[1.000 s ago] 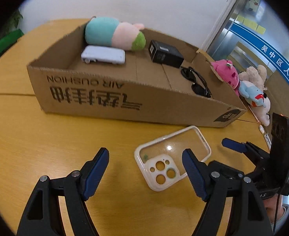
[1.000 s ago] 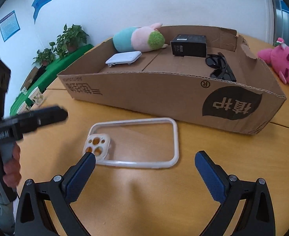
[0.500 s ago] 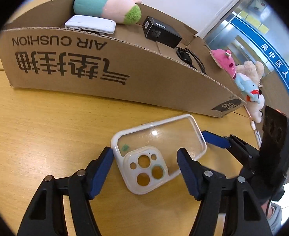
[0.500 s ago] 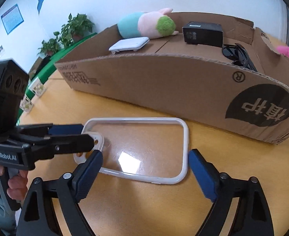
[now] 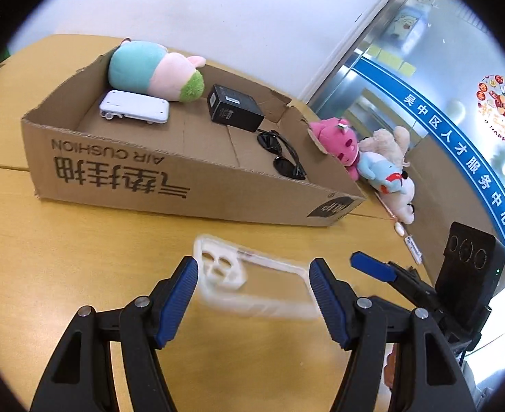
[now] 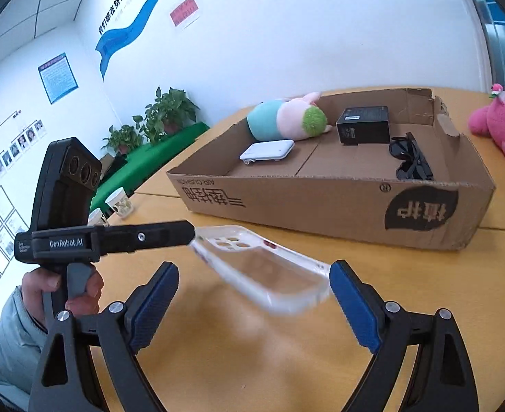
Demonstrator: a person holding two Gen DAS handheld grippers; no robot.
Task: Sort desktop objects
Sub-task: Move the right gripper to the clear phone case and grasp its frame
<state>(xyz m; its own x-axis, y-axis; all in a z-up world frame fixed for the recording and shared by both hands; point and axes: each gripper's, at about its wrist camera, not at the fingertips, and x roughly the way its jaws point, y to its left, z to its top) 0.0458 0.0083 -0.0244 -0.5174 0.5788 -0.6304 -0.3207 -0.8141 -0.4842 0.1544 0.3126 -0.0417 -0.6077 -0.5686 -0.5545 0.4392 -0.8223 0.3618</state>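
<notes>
**Holding phone case off the counter**

Gripping the clear phone case [image 5: 252,285] across its camera end with the left gripper [image 5: 252,295], partly closed, tilted above the counter [image 5: 63,257]. Keeping the right gripper [image 6: 252,295] wide, one pad touching the case's far end. Beyond, standing cardboard box [image 6: 321,206] with sunglasses [image 6: 410,161] inside.
</notes>
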